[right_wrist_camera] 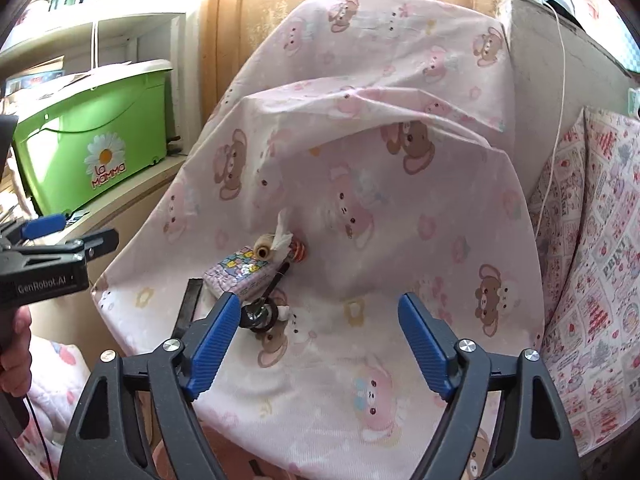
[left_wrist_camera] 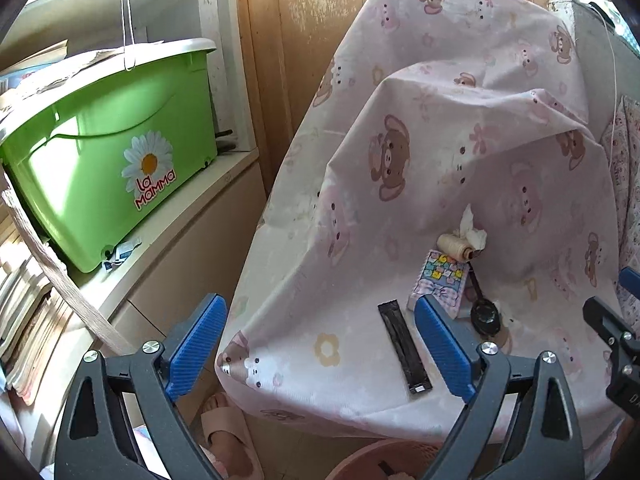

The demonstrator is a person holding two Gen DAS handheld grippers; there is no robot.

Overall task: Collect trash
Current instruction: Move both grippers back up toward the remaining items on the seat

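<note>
Now | left tongs (left_wrist_camera: 320, 344) spread, nothing between them | right tongs (right_wrist_camera: 320, 344) spread, nothing between them | crumpled tissue (left_wrist_camera: 472, 232) on the pink bear-print worktop (left_wrist_camera: 360, 240), touching a thread spool (left_wrist_camera: 454, 245), beside a patterned packet (left_wrist_camera: 440, 282) | black strip (left_wrist_camera: 404, 346) lies nearer the edge | green bin (left_wrist_camera: 112, 160) on shelf

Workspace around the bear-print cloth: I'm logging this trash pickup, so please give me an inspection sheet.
Surface: pink bear-print cloth draped over furniture.
Job's things: crumpled tissue; flat black wrapper.
Clutter: thread spool, patterned tissue pack, black round-headed utensil.
Grippers: left hand-held gripper open, empty; right hand-held gripper open, empty.
Cables: white cord hanging on the right.
Surroundings: green La Mamma bin on shelf, wooden door, pink basket below.
</note>
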